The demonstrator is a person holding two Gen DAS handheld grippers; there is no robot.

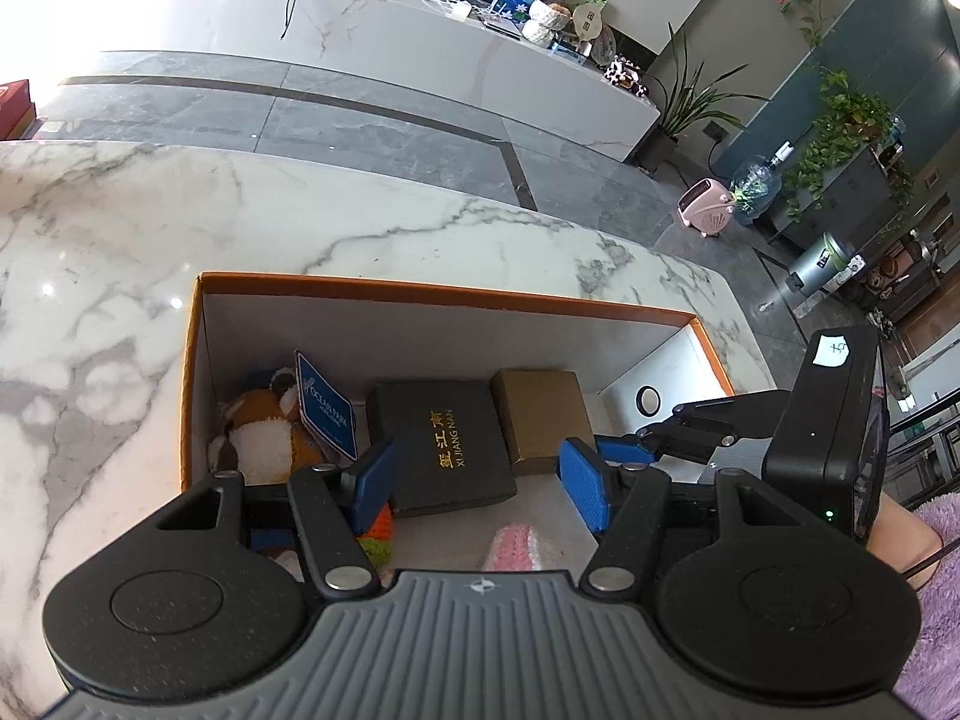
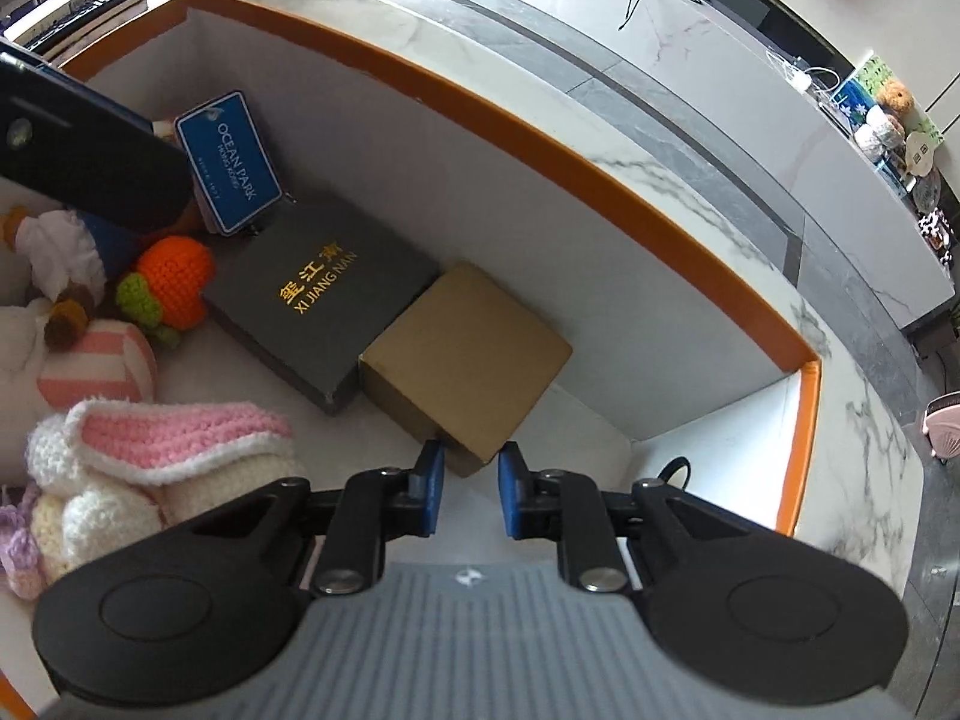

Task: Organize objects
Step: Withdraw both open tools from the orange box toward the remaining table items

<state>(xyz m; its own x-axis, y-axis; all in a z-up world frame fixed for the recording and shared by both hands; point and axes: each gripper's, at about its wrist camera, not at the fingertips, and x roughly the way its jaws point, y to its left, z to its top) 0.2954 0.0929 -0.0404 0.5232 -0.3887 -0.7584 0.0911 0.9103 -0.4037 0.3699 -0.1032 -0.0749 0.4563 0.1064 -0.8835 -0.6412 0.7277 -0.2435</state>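
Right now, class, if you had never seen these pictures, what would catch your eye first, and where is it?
First the big orange-rimmed box on the marble table. Inside it, a black box with gold lettering lies against a plain brown box, with a blue Ocean Park tag and a heap of crocheted toys at the left end. The right gripper hangs with its fingers at the brown box's near corner.

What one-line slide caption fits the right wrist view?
Right gripper poised at the corner of a brown cardboard box beside a black gift box in an orange-rimmed bin.
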